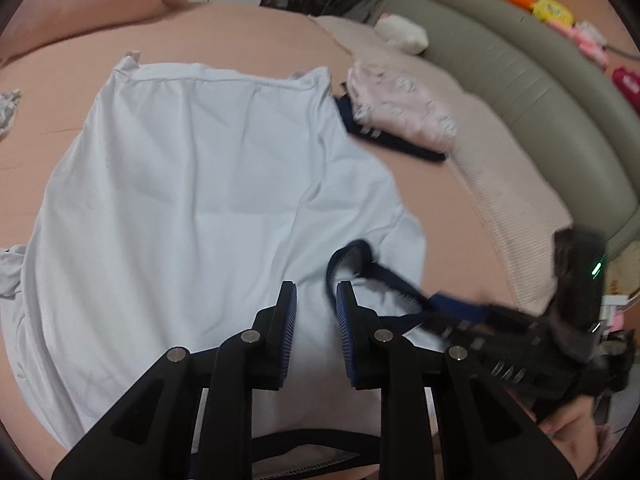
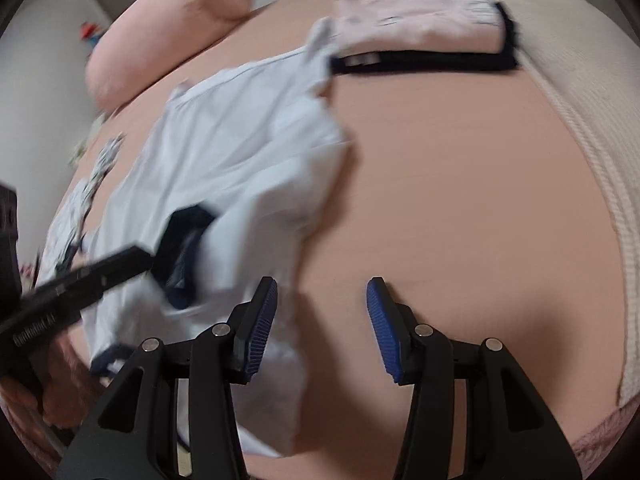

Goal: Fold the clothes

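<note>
White shirt (image 1: 192, 200) flat on bed (image 1: 440, 208); two folded garments (image 1: 400, 116) beside; left hand-held gripper (image 1: 316, 300) and right hand-held gripper (image 2: 322, 296) both parted, empty

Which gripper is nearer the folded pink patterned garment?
Right. The right gripper is over bare pink sheet on the pink garment side; the left gripper is over the white shirt, farther off.
</note>
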A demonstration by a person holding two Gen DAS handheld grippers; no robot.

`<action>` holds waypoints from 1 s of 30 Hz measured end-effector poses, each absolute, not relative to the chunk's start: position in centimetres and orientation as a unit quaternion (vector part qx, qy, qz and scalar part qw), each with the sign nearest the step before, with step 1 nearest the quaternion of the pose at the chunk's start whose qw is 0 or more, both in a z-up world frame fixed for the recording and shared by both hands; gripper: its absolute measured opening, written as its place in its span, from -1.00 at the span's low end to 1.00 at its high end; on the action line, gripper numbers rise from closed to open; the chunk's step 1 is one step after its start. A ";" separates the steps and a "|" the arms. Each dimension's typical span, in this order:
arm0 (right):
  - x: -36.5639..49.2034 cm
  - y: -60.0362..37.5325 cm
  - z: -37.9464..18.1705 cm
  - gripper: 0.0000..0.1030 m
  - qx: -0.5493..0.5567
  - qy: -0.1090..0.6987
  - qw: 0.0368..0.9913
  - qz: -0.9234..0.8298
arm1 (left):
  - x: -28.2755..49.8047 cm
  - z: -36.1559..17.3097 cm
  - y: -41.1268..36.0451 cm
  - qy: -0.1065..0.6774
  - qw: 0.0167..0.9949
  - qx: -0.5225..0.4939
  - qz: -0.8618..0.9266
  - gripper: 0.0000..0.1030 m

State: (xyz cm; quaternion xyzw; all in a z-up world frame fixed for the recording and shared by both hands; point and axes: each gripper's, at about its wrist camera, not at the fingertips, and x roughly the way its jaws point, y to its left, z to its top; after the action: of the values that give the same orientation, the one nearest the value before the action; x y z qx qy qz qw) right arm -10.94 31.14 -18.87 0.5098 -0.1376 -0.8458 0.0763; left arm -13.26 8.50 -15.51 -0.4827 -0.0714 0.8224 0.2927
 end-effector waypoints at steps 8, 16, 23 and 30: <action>-8.0 29.6 -18.3 -0.05 0.521 -0.077 0.072 -0.847 | -11.1 -15.6 12.7 0.002 0.370 -0.463 0.806 -0.06; -7.3 28.7 -19.3 -0.07 0.537 -0.027 0.021 -0.843 | -12.6 -17.1 13.4 0.041 0.293 -0.475 0.829 -0.78; -5.9 30.1 -18.6 -0.07 0.537 -0.026 -0.047 -0.842 | -14.9 -16.3 6.5 -0.063 0.263 -0.480 0.834 -0.79; -5.4 30.8 -16.1 -0.04 0.479 -0.095 -0.004 -0.873 | -13.1 -16.1 8.7 -0.075 0.342 -0.460 0.816 -0.19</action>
State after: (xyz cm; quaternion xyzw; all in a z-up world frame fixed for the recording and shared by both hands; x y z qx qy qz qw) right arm -5.35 30.78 -16.06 0.4790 -0.0949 -0.8727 -0.0035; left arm -13.06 8.70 -16.14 -0.4595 -0.0746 0.8162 0.3421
